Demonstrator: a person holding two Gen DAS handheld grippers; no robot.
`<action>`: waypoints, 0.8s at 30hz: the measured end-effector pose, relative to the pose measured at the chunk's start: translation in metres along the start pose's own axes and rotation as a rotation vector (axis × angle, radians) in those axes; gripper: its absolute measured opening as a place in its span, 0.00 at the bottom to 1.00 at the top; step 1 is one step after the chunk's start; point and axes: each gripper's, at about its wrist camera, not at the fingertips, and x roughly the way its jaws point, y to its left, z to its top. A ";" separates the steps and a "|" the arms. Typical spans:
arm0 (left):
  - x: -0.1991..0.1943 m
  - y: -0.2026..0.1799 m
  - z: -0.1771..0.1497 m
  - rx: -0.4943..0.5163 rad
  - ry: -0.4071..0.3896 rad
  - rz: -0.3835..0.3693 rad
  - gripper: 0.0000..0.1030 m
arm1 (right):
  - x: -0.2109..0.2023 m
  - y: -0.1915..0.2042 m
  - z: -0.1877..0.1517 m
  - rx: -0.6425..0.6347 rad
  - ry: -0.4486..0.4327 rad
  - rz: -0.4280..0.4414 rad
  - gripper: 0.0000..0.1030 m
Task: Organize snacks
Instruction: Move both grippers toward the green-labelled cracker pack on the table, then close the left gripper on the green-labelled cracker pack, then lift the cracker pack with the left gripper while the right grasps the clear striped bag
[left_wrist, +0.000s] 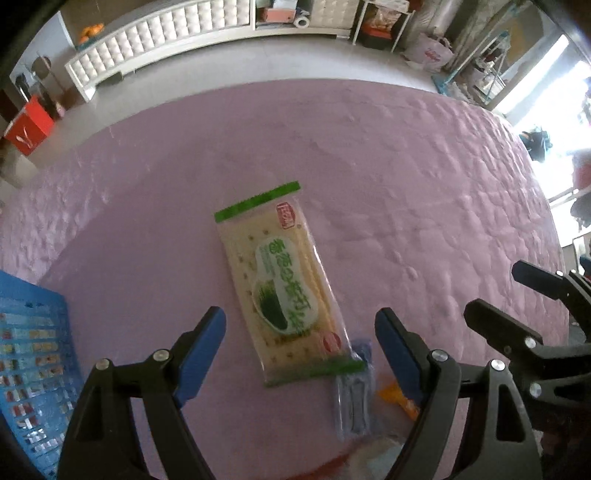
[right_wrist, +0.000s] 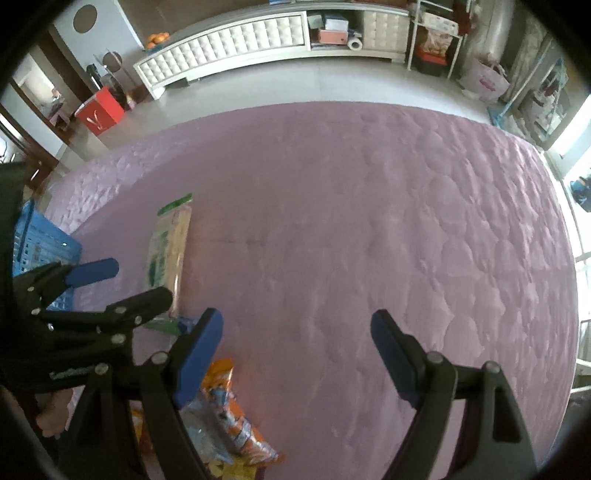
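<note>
Left claw: the left gripper (left_wrist: 300, 345) hangs over the purple bedspread (left_wrist: 388, 192) with its blue-padded fingers wide apart and nothing between them but the near end of a packet.
Cracker packet: a long clear packet with green ends (left_wrist: 282, 286) lies flat at the centre of the left view, its near end between the left fingertips, touching neither pad. In the right view the same packet (right_wrist: 168, 251) shows only as a slanted strip at left centre, partly behind the other tool.
Small dark packet: a slim bluish wrapper (left_wrist: 352, 395) sits just beside the cracker packet's near corner, low in the left view; the right view shows only a scrap of it.
Orange bag: an orange and blue snack bag (right_wrist: 231, 417) lies at the bottom of the right view, under and beside the right gripper's left finger. The left view catches only an orange corner (left_wrist: 397, 397) by its right finger.
Right claw: the right gripper (right_wrist: 297, 350) is also spread wide, empty, over bare bedspread.
Basket: a blue slatted basket (left_wrist: 33, 354) fills the lower left of the left view; the right view shows its edge (right_wrist: 40, 236) at far left.
Each tool in the other's view: the right one enters the left view's lower right edge, the left one crosses the right view's lower left.
</note>
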 end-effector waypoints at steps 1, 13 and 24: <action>0.006 0.004 0.002 -0.019 0.012 -0.013 0.79 | 0.003 0.000 0.002 -0.002 0.004 0.000 0.83; 0.037 0.014 0.007 -0.017 0.019 0.026 0.79 | 0.033 0.000 0.007 -0.007 0.057 0.003 0.83; 0.017 0.000 -0.017 0.018 -0.005 0.038 0.52 | 0.025 -0.004 -0.005 0.028 0.086 0.005 0.83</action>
